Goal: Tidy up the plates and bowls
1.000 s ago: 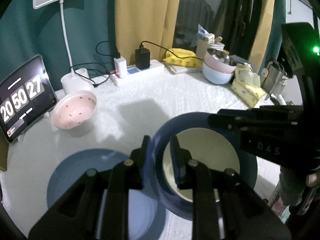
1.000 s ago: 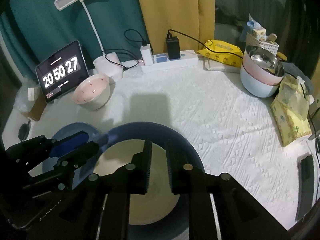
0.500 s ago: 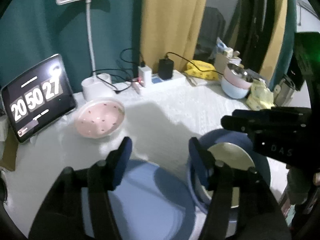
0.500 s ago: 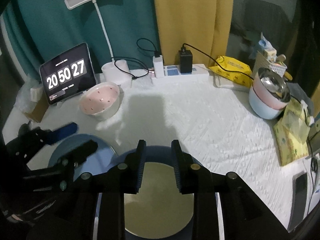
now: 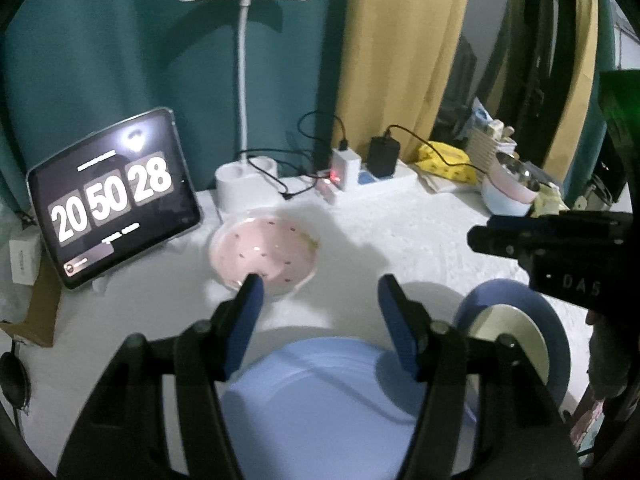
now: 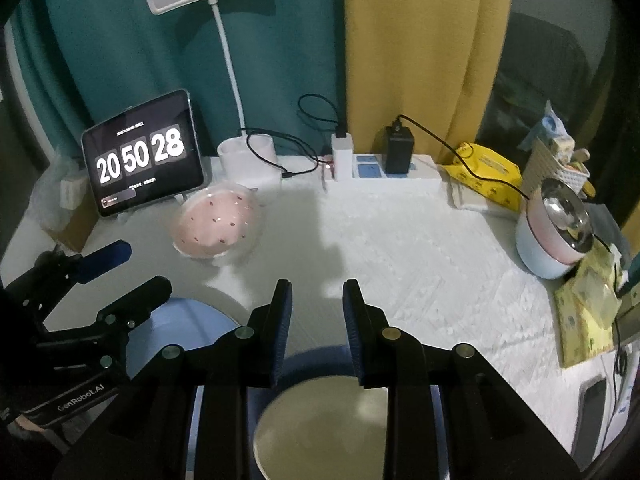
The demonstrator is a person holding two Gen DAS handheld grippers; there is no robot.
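Both grippers have let go of the dark blue bowl (image 6: 320,412): left gripper (image 5: 320,304) spread wide, right gripper (image 6: 317,304) parted, seemingly clear above its rim.

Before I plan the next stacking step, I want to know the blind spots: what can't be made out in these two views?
- Light blue plate: near edge hidden by the left tool in the left view.
- Dark blue bowl: sides covered by the right tool, bottom cut by the frame in the right view.
- Stacked bowls: contents too blurred to tell.
- Small text under the clock: too small.
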